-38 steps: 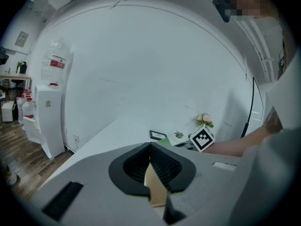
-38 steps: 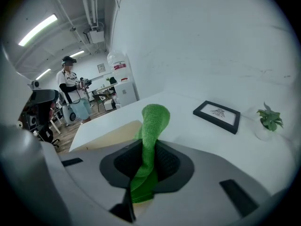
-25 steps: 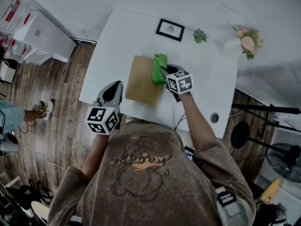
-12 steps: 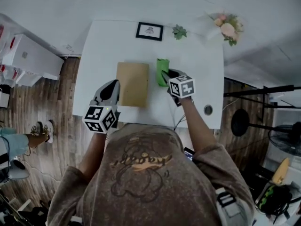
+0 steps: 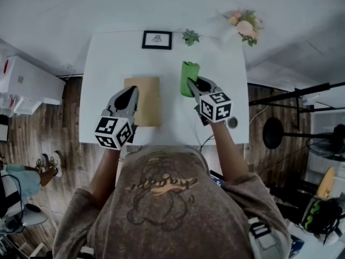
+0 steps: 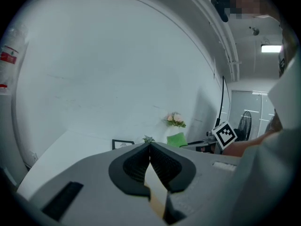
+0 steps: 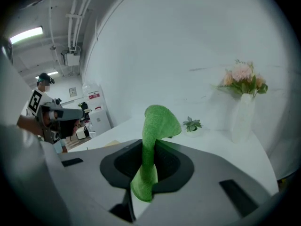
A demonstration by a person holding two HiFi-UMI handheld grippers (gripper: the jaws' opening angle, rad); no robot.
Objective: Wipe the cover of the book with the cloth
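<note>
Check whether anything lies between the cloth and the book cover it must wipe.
Nothing visible does. The cloth, held in the right claw, is right of the book, with only bare table between. The left claw is over the book's left part, off that path.

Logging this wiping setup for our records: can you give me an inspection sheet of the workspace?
Surface: white rectangular table.
Job's things: brown rectangular book lies flat; green fabric cloth is to its right, apart.
Clutter: black picture frame, small green plant, white vase of pink flowers along the far edge.
Grippers: left gripper shut, over the book; right gripper shut on the cloth.
Cables: thin cable below the front edge.
Surroundings: wooden floor, white cabinet, black stands.
</note>
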